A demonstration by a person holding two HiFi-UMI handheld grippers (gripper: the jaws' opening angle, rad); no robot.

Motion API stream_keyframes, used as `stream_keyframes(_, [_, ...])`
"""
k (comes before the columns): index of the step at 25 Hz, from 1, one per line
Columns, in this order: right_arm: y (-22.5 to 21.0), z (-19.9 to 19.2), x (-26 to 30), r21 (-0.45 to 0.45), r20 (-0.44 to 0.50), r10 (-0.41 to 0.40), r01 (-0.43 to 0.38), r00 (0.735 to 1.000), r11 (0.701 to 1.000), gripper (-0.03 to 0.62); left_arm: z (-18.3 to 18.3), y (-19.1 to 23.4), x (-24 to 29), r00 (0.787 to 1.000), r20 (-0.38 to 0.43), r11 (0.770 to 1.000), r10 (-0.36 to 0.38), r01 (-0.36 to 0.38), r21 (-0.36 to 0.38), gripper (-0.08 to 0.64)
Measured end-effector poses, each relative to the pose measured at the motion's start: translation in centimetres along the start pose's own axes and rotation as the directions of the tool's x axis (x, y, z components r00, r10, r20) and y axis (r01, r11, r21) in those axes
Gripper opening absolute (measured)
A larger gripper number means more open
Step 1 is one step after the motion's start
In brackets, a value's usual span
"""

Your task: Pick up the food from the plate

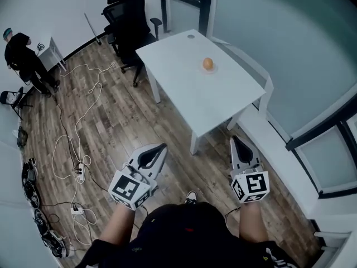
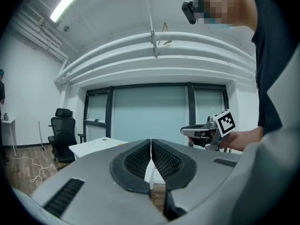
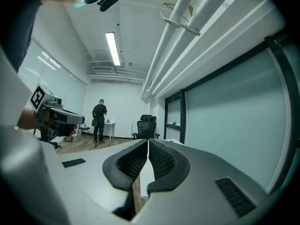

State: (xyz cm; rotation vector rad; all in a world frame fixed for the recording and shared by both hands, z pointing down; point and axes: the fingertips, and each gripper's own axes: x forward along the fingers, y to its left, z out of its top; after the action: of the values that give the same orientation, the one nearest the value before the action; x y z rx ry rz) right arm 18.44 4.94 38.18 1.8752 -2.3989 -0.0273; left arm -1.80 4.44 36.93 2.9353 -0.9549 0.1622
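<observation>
An orange round food item (image 1: 207,63) sits on a small pale plate (image 1: 213,69) on the white table (image 1: 189,88), well ahead of me. My left gripper (image 1: 162,147) is held low in front of my body, far short of the table, jaws shut and empty. My right gripper (image 1: 234,140) hangs near the table's near corner, also shut on nothing. In the left gripper view the left gripper (image 2: 150,141) points level at the table (image 2: 96,146) with the right gripper (image 2: 183,131) beside it. The right gripper (image 3: 148,142) in its own view shows pads touching.
Black office chairs (image 1: 129,24) stand behind the table's far left. White cables (image 1: 78,121) and power strips trail over the wooden floor at left. A person (image 1: 25,57) stands by a small white stand at far left. A glass wall and low white ledge (image 1: 279,144) run along the right.
</observation>
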Motion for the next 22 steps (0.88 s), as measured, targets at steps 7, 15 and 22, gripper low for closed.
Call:
stream_keyframes(7, [-3.2, -1.4, 0.9, 0.029, 0.027, 0.018, -0.019, 0.999, 0.999, 0.025, -0.6, -1.1, 4.5, 0.999, -0.037, 1.000, -0.012, 0.012, 0.008, 0.026])
stream_keyframes(15, [-5.2, -2.0, 3.2, -0.015, 0.013, 0.024, -0.024, 1.000, 1.000, 0.025, -0.7, 0.4, 7.6, 0.999, -0.034, 1.000, -0.025, 0.025, 0.003, 0.026])
stream_keyframes(22, [-7.2, -1.8, 7.3, -0.057, 0.015, 0.011, -0.010, 1.000, 0.998, 0.025, -0.8, 3.7, 12.5, 0.997, -0.020, 0.997, -0.077, 0.077, -0.007, 0.026])
